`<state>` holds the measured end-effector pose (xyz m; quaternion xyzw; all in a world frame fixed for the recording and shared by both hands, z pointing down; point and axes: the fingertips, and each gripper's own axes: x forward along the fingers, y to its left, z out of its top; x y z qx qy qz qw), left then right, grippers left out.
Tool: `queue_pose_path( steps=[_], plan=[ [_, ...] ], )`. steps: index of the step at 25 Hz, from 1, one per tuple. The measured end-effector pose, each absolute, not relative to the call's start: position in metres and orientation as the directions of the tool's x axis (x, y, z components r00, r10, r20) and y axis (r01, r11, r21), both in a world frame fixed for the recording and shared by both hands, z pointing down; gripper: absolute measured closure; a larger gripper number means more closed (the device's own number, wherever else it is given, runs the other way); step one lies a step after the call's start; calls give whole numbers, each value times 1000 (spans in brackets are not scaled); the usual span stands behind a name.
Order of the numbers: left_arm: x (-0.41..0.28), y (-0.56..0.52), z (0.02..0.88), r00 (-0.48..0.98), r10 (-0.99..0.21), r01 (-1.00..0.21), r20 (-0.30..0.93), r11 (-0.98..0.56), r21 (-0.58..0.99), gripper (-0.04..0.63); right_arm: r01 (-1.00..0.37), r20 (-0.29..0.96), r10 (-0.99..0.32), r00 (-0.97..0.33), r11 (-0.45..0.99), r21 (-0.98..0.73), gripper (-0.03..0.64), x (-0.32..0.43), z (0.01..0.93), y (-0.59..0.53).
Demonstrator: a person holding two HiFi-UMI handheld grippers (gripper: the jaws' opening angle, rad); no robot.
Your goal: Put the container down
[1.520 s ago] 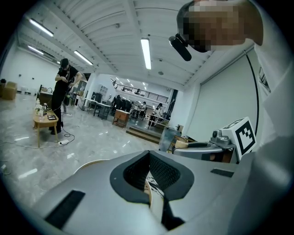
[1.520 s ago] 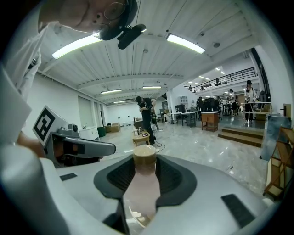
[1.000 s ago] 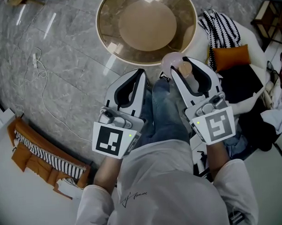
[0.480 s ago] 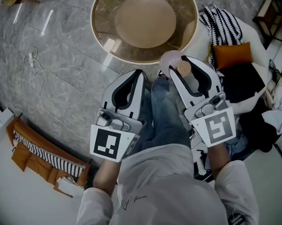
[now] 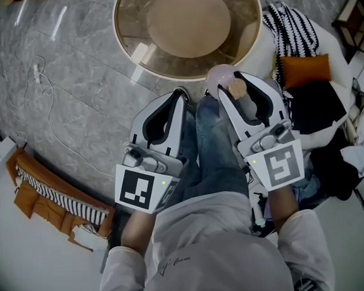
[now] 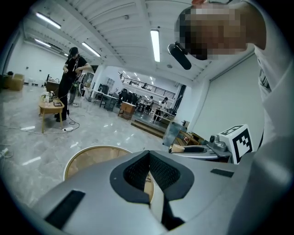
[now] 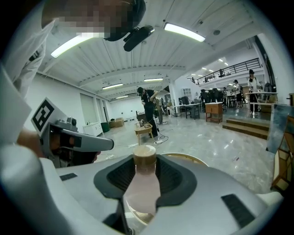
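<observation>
My right gripper (image 5: 230,88) is shut on the container (image 5: 221,78), a pale pink translucent bottle with a tan cap (image 5: 239,88), held over the person's knees just short of the round wooden table (image 5: 130,39). In the right gripper view the container (image 7: 142,188) stands upright between the dark pads (image 7: 172,176), its cap (image 7: 144,156) above them, with the table's rim (image 7: 193,159) beyond. My left gripper (image 5: 181,95) is beside it, shut with nothing in it; its pads (image 6: 161,172) meet at the tip. The left gripper view shows the container (image 6: 172,133) at the right.
An orange cushion (image 5: 304,69) and a black-and-white striped cloth (image 5: 288,31) lie on a white seat at the right. A white cable (image 5: 44,81) trails over the grey marble floor. A brown rack (image 5: 53,200) sits at the left. A person stands by a small table (image 6: 51,108) far off.
Both grippers keep the same pose and the container stays held. The head view has drifted slightly, so the round table sits a little higher and further left.
</observation>
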<state>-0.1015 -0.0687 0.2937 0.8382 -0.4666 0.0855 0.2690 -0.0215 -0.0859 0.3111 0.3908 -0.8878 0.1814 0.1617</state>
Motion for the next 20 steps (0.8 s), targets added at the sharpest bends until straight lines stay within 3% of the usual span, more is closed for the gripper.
queue_pose_path(
  steps=[20],
  plan=[
    [-99, -75, 335, 546, -721, -829, 426, -395, 395, 577, -741, 445, -612, -653, 637, -211, 471, -20, 359, -97]
  ],
)
